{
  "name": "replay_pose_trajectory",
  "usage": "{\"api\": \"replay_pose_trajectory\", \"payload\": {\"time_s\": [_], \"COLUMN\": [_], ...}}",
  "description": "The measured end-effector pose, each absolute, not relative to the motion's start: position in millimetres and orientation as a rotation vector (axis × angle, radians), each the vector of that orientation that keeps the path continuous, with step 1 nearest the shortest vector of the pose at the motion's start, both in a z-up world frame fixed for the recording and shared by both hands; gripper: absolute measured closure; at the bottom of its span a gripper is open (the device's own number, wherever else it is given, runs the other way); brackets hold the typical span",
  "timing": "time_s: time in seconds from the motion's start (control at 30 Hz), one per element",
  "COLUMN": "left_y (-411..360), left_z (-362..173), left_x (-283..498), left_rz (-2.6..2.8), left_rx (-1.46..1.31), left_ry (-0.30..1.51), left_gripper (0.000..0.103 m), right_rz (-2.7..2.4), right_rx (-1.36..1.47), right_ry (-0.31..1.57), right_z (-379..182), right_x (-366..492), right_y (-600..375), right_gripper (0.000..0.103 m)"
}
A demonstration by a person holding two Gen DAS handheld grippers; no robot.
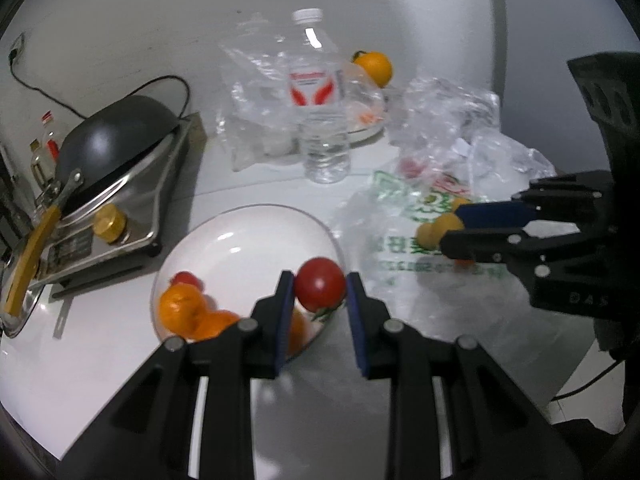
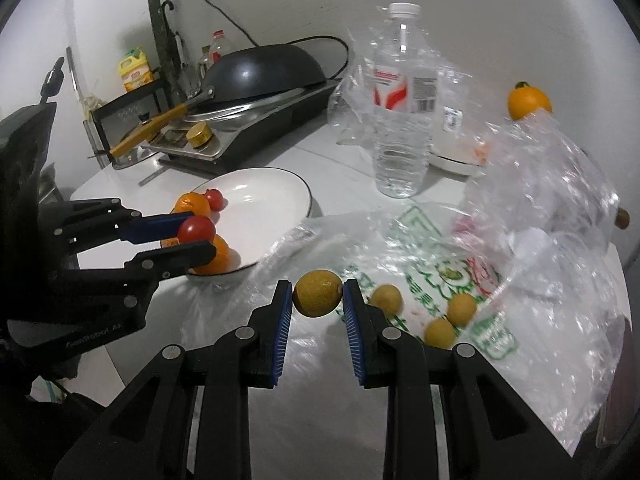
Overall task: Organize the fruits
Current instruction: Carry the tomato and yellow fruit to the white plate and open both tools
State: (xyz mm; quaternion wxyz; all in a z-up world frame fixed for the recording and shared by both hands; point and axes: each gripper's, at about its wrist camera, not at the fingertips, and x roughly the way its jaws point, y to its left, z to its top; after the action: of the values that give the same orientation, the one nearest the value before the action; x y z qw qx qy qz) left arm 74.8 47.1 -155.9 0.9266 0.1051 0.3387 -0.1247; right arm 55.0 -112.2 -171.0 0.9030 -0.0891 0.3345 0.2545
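Tomato is sitting pinched between the blue pads of the left tool, which is closed tight on it and hanging over the near rim of the white plate. In the left wrist view the plate is lying at about 7 o'clock from the water bottle; an orange and a second small tomato are resting in it at its 8 o'clock edge, touching each other.

Yellow-green citrus fruit is being held by the right tool, its pads narrowed onto both sides of the fruit, above the crumpled printed plastic bag. Three smaller yellow fruits are lying on that bag at about 4 o'clock from the held fruit, close together. In the right wrist view the left tool is showing at 9 o'clock, its tomato just above the plate.

Another orange with a green stem is sitting well apart at the far edge of the worktop, at 2 o'clock from the bottle. A dark wok is lying upside down on a steel stove at 10 o'clock.
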Motion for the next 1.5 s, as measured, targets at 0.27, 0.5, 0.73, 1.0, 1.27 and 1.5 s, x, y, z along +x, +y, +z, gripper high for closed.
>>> {"api": "replay_pose_trajectory", "payload": {"time_s": [0.27,0.5,0.73,1.0,1.27,1.5], "left_y": [75.3,90.9,108.2,122.0,127.4,133.4], "left_z": [-163.0,-169.5,-174.0,-186.3,-201.3,-204.4], "left_x": [92.3,116.7,146.0,172.8,188.4,191.7], "left_rz": [-0.208,-0.173,-0.139,-0.108,-0.088,-0.11], "left_rx": [0.203,0.218,0.201,0.188,0.186,0.155], "left_ry": [0.697,0.702,0.703,0.743,0.788,0.799], "left_gripper": [0.076,0.076,0.076,0.076,0.075,0.073], "right_rz": [0.545,0.584,0.61,0.635,0.623,0.63], "right_rx": [-0.207,-0.215,-0.229,-0.186,-0.158,-0.143], "right_ry": [0.692,0.703,0.704,0.728,0.812,0.847], "right_z": [-166.4,-166.8,-167.3,-169.8,-191.5,-202.8], "right_x": [66.6,85.8,112.5,149.6,186.1,196.5], "right_y": [-87.0,-61.8,-43.2,-12.9,13.5,21.0], "right_gripper": [0.075,0.075,0.075,0.075,0.075,0.075]}}
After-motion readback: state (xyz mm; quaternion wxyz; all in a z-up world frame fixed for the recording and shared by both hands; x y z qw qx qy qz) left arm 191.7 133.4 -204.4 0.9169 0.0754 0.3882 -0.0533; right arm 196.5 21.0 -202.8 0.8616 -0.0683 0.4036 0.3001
